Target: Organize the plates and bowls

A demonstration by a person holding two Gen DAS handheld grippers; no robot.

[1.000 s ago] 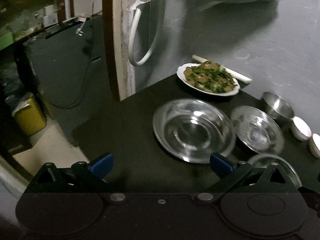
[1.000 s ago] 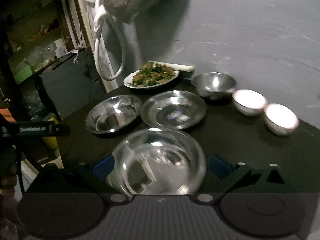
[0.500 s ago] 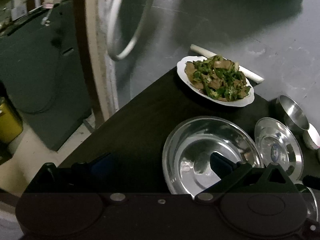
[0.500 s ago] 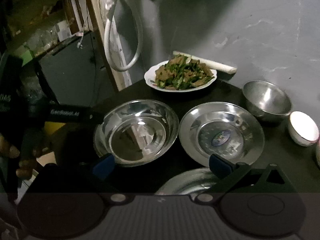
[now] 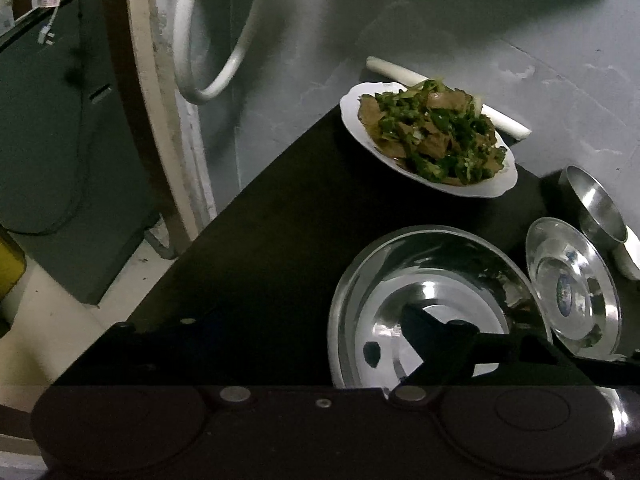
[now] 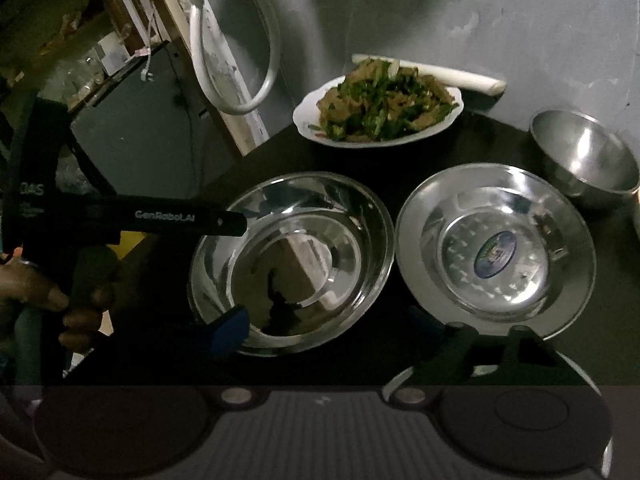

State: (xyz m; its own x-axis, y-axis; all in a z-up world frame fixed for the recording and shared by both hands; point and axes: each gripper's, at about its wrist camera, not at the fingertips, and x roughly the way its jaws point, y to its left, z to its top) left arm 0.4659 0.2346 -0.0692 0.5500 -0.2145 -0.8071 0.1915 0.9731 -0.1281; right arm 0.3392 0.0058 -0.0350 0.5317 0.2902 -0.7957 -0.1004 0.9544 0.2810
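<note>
- A wide, shallow steel plate with a raised rim (image 6: 292, 264) sits on the black tabletop (image 5: 256, 248), nearest the table's left edge; in the left wrist view the same plate (image 5: 436, 300) fills the lower right.
- Just beside it, on its right, lies a second round steel plate carrying a small blue oval sticker at its centre (image 6: 496, 248); their rims nearly meet, though I cannot tell whether they touch.
- Behind that stickered plate stands a deeper steel bowl (image 6: 584, 156), close to its far rim.
- The left gripper (image 5: 312, 320) hangs over the first plate's left rim: one dark finger (image 5: 432, 332) reaches over the plate's inside, the other is lost in shadow over the tabletop. Its jaws have just been closing somewhat yet stand well apart, pressing on nothing.
- The right gripper (image 6: 332, 328) hangs over the gap between the two plates, blue-padded finger (image 6: 228, 328) above the first plate's near rim. Its jaws have likewise been narrowing, and remain spread with nothing pinched.
- A person's hand (image 6: 44, 296) grips the left tool's black handle at the left edge.
- Further back sits a white scalloped plate heaped with green vegetables and brown meat (image 6: 380, 112), with a pale stalk (image 6: 440, 74) behind it against the grey wall.
</note>
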